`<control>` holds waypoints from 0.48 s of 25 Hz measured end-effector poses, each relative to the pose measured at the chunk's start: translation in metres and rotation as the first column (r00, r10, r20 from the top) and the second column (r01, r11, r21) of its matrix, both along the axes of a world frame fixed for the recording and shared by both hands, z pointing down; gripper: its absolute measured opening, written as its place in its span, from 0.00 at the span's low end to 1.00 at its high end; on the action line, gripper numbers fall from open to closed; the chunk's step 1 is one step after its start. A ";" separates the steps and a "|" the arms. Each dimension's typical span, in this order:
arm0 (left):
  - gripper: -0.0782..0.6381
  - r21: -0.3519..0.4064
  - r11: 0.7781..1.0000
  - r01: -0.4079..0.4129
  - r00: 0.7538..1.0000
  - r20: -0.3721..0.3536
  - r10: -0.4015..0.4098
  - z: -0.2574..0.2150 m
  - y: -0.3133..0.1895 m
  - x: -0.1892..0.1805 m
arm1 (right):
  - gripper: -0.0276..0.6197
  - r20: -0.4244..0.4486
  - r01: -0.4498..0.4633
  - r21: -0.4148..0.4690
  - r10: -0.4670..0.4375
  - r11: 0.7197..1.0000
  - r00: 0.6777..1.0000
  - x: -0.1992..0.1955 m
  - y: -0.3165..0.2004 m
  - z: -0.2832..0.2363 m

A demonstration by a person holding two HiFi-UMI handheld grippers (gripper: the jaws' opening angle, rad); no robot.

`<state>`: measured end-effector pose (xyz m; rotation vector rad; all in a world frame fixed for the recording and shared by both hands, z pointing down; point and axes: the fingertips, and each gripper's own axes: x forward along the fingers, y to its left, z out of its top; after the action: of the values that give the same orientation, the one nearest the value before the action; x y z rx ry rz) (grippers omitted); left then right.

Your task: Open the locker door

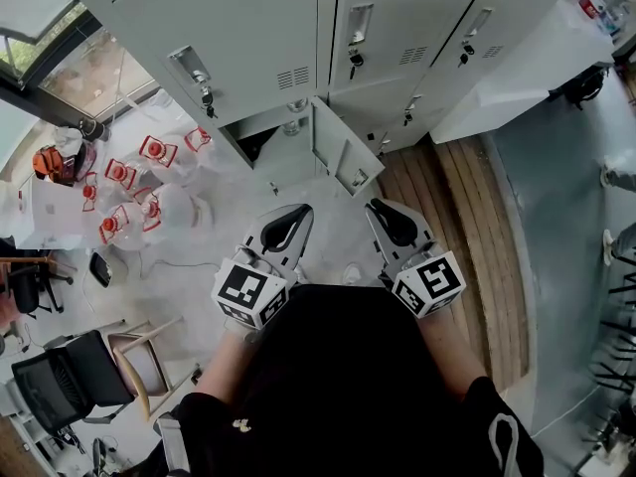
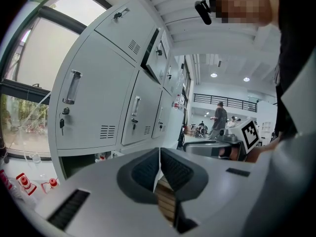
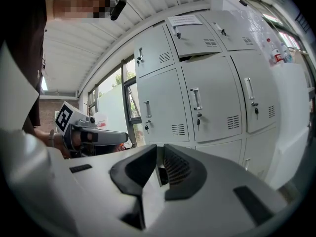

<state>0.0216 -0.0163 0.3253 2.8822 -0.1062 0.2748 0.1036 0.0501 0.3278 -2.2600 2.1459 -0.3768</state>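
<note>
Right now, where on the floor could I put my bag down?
The wooden strip right of the open locker door is bare, and so is the grey floor beyond it. The left is crowded: red and clear things by the window, chairs nearer.

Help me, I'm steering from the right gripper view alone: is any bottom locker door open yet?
Observer: Yes. The head view shows one bottom-row locker door swung wide open.
Operator: Is the left gripper free?
Observer: Its own view shows the left gripper shut, with nothing between its jaws.
Operator: Any clutter nearby?
Observer: Red-topped clear items lie left of that door, by the window.
</note>
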 end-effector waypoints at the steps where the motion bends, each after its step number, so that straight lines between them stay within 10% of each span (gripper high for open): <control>1: 0.14 -0.002 1.000 0.002 1.000 0.002 -0.002 0.001 0.000 -0.001 | 0.14 0.000 0.002 -0.001 -0.002 1.000 1.000 0.000 0.000 0.000; 12: 0.14 -0.008 1.000 0.013 1.000 0.015 -0.013 0.005 0.003 -0.002 | 0.14 0.029 0.010 -0.015 -0.010 1.000 1.000 0.000 0.001 0.010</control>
<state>0.0193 -0.0136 0.3300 2.8710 -0.1263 0.2942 0.1035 0.0516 0.3375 -2.2377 2.1489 -0.4242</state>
